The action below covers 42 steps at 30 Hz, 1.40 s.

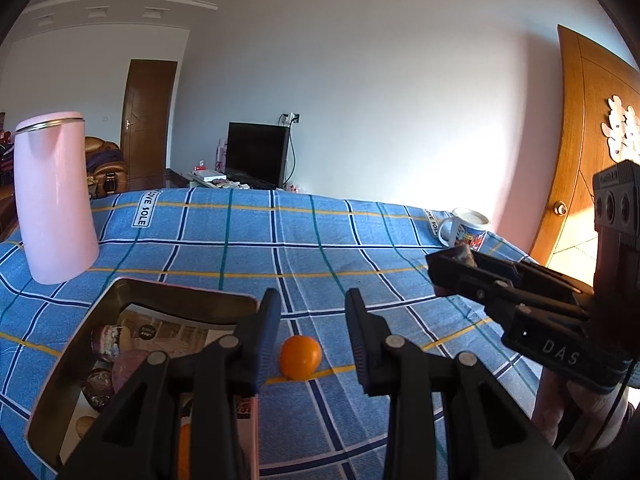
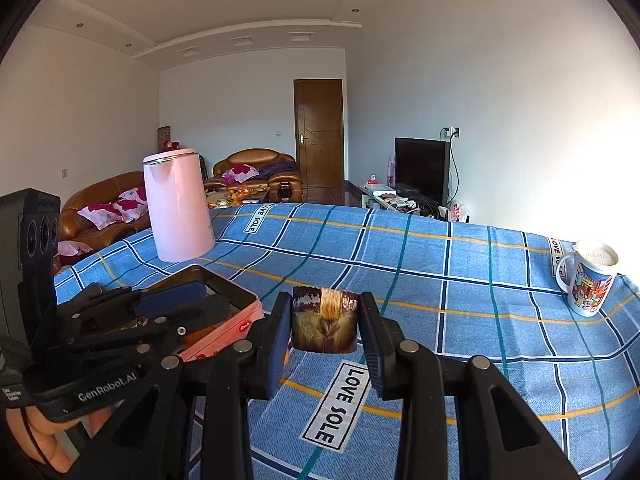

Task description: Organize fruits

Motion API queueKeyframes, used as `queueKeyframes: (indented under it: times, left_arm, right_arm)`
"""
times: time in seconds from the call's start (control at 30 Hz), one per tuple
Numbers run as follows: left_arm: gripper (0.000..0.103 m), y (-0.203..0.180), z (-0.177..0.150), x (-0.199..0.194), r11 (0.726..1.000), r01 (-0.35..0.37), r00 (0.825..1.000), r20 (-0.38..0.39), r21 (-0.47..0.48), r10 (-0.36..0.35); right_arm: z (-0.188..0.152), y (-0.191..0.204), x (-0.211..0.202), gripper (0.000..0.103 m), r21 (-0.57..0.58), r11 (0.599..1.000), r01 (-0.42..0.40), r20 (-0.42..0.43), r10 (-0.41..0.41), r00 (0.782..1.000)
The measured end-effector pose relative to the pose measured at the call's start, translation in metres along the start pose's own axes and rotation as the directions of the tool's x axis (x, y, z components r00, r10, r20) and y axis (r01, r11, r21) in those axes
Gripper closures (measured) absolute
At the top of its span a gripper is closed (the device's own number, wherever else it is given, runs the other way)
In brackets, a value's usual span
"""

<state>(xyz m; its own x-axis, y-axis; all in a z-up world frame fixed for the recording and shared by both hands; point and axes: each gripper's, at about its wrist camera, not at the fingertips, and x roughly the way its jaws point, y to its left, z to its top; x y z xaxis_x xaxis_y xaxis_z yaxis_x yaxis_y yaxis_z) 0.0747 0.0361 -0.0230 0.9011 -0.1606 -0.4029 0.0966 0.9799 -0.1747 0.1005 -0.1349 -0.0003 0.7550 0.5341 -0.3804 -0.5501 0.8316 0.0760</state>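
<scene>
Tray (image 1: 72, 364) already holds several fruits. Right gripper (image 2: 324, 320) is clamped on 1 dark fruit (image 2: 324, 320) beside the tray. Left gripper (image 1: 312, 344), jaws apart and empty, frames 1 orange (image 1: 300, 356) left on the cloth just beside the tray.

Orange (image 1: 300, 357) on blue checked cloth (image 1: 320, 240) between parted left tongs (image 1: 314, 340); tin tray (image 1: 72, 364) alongside
</scene>
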Motion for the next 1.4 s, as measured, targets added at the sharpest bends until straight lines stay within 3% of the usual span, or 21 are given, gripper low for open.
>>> queueKeyframes:
  times: [0.1, 0.23, 0.37, 0.57, 0.67, 0.77, 0.93, 1.03, 1.1, 1.2, 1.3, 1.4]
  left_arm:
    - [0.057, 0.006, -0.002, 0.000, 1.000, -0.011, 1.000, -0.011, -0.018, 0.011]
    - [0.057, -0.008, -0.008, 0.021, 0.999, -0.007, 0.995, -0.095, 0.039, 0.011]
    - [0.057, -0.032, -0.011, 0.050, 0.986, -0.036, 0.978, -0.198, 0.165, 0.069]
    - [0.056, -0.037, -0.013, 0.077, 0.983, -0.032, 0.949, -0.302, 0.182, 0.087]
    - [0.055, -0.027, -0.012, 0.080, 0.977, -0.099, 0.944, -0.293, 0.191, 0.153]
    - [0.056, -0.005, -0.009, 0.079, 0.979, -0.130, 0.943, -0.287, 0.155, 0.170]
    - [0.056, -0.013, -0.011, 0.074, 0.986, -0.054, 0.956, -0.276, 0.157, 0.096]
    - [0.054, -0.031, -0.016, 0.083, 0.968, -0.063, 0.943, -0.302, 0.243, 0.137]
    - [0.054, -0.029, -0.015, 0.090, 0.966, -0.086, 0.933, -0.321, 0.245, 0.164]
    - [0.056, -0.027, -0.013, 0.094, 0.938, -0.154, 0.920, -0.300, 0.311, 0.251]
    - [0.056, -0.021, -0.011, 0.095, 0.941, -0.149, 0.921, -0.304, 0.304, 0.244]
    - [0.052, -0.021, -0.013, 0.099, 0.908, -0.214, 0.901, -0.287, 0.359, 0.326]
  right_arm:
    - [-0.004, -0.007, -0.006, 0.068, 0.019, 1.000, 0.005, 0.001, -0.005, 1.000]
    - [-0.013, -0.018, -0.009, 0.068, 0.043, 0.999, 0.011, -0.004, -0.011, 1.000]
    - [-0.021, -0.027, -0.009, 0.068, 0.069, 0.998, 0.003, -0.013, -0.002, 1.000]
    - [-0.023, -0.037, -0.016, 0.068, 0.102, 0.995, -0.010, 0.013, 0.009, 1.000]
    - [-0.026, -0.040, -0.019, 0.068, 0.112, 0.994, -0.021, 0.020, 0.019, 1.000]
    - [-0.029, -0.041, -0.022, 0.068, 0.110, 0.994, -0.024, 0.024, 0.021, 0.999]
    - [-0.034, -0.046, -0.019, 0.068, 0.129, 0.991, -0.029, 0.020, 0.027, 0.999]
    - [-0.036, -0.044, -0.015, 0.068, 0.129, 0.991, -0.034, 0.006, 0.033, 0.999]
    - [-0.035, -0.042, -0.017, 0.068, 0.121, 0.992, -0.036, 0.011, 0.035, 0.999]
    - [-0.034, -0.041, -0.020, 0.068, 0.118, 0.992, -0.040, 0.016, 0.039, 0.999]
    - [-0.035, -0.041, -0.019, 0.068, 0.118, 0.992, -0.045, 0.014, 0.044, 0.999]
    - [-0.036, -0.041, -0.016, 0.067, 0.121, 0.991, -0.049, 0.005, 0.049, 0.999]
